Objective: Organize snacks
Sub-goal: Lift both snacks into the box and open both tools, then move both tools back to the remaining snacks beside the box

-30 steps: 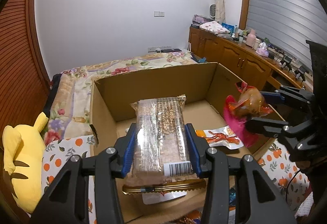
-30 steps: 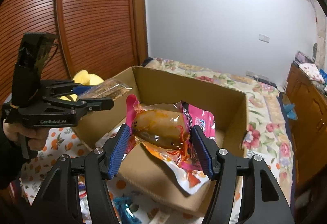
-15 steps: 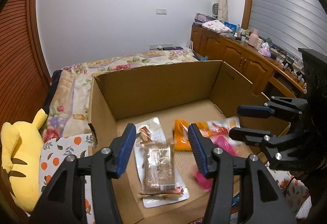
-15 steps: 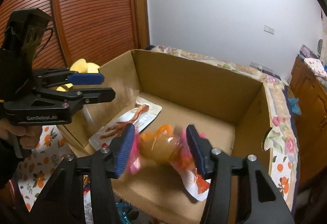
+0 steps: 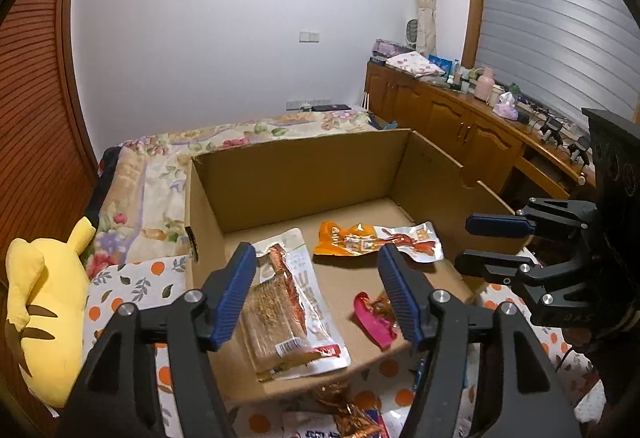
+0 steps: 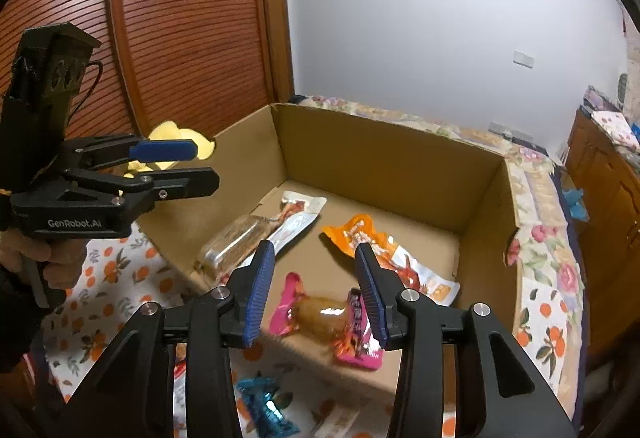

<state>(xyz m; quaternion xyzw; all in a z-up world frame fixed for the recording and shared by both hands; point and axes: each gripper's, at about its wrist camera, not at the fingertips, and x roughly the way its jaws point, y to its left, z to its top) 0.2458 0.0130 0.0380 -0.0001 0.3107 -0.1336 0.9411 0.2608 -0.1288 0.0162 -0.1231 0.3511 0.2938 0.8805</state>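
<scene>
An open cardboard box (image 5: 296, 174) (image 6: 384, 154) stands on the bed. Inside lie a brown grain bar in clear wrap (image 5: 268, 322) (image 6: 236, 242) on a white packet (image 5: 316, 318) (image 6: 300, 214), an orange and white packet (image 5: 376, 242) (image 6: 384, 250), and a pink-wrapped snack (image 5: 374, 318) (image 6: 320, 318). My left gripper (image 5: 316, 298) (image 6: 176, 166) is open and empty above the box's near left. My right gripper (image 6: 316, 290) (image 5: 496, 242) is open and empty above the pink snack.
A yellow plush toy (image 5: 44, 310) lies left of the box. Loose snacks lie on the orange-print cloth in front of the box: a gold-wrapped one (image 5: 344, 414) and a blue-wrapped one (image 6: 264, 402). Wooden cabinets (image 5: 460, 130) stand at the right.
Both grippers opened. The grain bar dropped from the left gripper into the box, and the pink-wrapped snack dropped from the right gripper. Both grippers have risen above the box.
</scene>
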